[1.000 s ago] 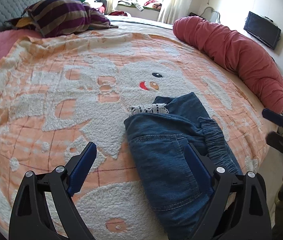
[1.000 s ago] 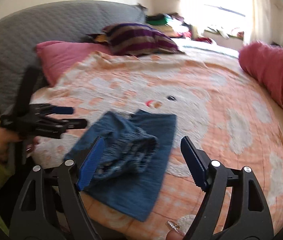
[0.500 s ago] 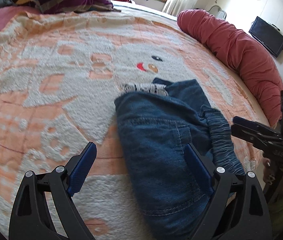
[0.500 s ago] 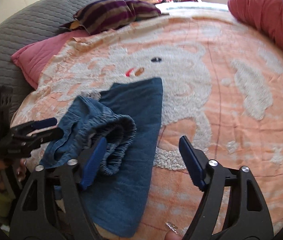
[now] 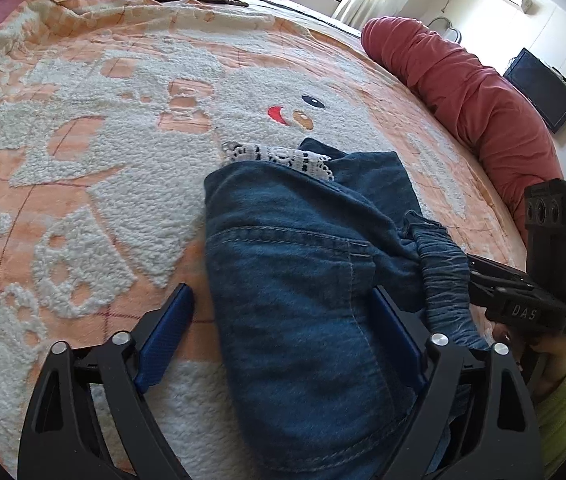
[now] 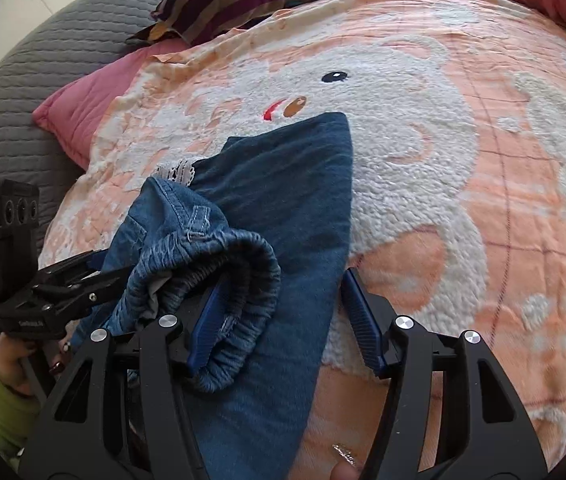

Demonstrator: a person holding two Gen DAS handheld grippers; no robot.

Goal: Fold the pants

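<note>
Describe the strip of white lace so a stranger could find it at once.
Start at the peach bedspread with its big white fluffy animal. Below that animal's red mouth lie the blue denim pants. The white lace pokes out at their far edge, the only pale, patterned trim on the dark denim.

Blue denim pants [image 5: 307, 280] lying partly folded on the bed.

The dark blue pants [image 6: 283, 208] are doubled over, with a stitched back pocket facing up on the near part. The gathered elastic waistband bunches up in a raised loop at the near right side. A strip of white lace trim peeks out at the far edge, where a flat layer of cloth reaches away.
</note>
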